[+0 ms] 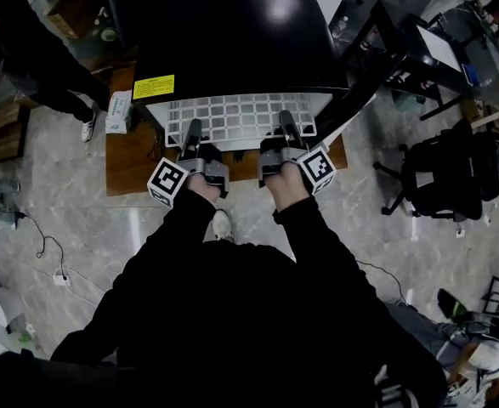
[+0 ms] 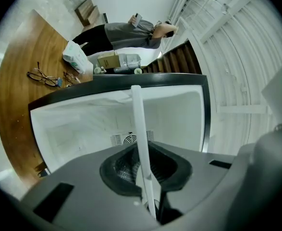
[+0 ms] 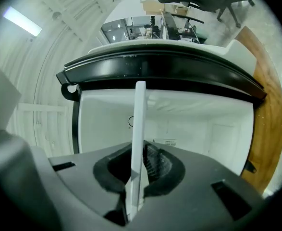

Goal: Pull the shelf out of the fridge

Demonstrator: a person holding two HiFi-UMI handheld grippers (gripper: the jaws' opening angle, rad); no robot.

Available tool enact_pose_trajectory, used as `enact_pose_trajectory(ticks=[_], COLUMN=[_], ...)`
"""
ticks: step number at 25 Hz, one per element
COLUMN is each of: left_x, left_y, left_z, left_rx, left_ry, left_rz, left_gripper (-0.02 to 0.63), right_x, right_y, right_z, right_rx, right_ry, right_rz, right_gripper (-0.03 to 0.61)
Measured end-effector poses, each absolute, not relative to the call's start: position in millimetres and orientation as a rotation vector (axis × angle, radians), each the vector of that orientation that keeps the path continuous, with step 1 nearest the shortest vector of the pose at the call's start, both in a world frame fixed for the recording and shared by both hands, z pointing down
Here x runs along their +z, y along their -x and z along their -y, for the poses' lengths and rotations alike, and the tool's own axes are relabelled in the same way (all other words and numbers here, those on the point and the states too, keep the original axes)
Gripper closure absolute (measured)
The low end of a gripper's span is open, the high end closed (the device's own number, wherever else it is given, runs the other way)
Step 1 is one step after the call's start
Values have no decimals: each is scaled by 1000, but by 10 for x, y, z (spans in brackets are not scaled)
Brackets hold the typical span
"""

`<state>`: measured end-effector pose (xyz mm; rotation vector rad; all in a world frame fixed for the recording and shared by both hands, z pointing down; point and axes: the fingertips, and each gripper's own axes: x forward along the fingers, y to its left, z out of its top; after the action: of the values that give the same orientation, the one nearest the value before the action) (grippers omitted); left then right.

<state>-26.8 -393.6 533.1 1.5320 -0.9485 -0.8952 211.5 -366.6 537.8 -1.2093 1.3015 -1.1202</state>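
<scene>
Shelf [image 1: 240,113]: white wire grid. Its front part sticks out of the fridge [image 1: 232,32] mouth toward us and its back part is hidden under the black top, so we judge it partway out.
Left tongs [image 1: 193,134]: pinched narrow on the shelf's front edge. In the left gripper view the white bar runs edge-on between the pads.
Right tongs [image 1: 286,126]: same, clamped narrow on that front edge, well apart from the left tongs.
Done: door open, both grips on, front of the grid out past the cabinet.
Left to do: we pull the rest straight toward us until the rear edge clears, keeping both sides level.
Cavity: white and bare-looking beyond the tongs, with a fan vent [image 2: 129,139] on the back wall.
Door [image 1: 351,100]: looks swung open just outboard of the right tongs. We can't tell how much clearance it leaves.
Around: a tissue packet [image 1: 119,111] sits outboard of the left tongs on the wood platform [image 1: 130,168], with glasses [image 2: 42,76] near it. A person [image 1: 28,41] stands well off beyond the left tongs, and an office chair [image 1: 440,172] is well off past the right tongs.
In the way: nothing sits on the grid. Our own body is close behind the tongs, so we judge a step back will be needed.
</scene>
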Motion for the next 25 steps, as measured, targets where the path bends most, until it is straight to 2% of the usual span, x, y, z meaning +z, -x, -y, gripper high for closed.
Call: enact_pose_trajectory(ticks=[21,25], left_x=[5196,5217], left_y=[346,371], left_z=[3368,2768], left_rx=[-881,-858], left_ry=[-1513,-1626], left_rz=[995,962], left_gripper=[579,571], right_x=[5234,5064], right_y=[-2048,-1987], right_z=[3121,2559], right_rx=[-1210,-1124], right_ry=[1213,1203], right_rz=[-1352,-1459], right_gripper=[549,549])
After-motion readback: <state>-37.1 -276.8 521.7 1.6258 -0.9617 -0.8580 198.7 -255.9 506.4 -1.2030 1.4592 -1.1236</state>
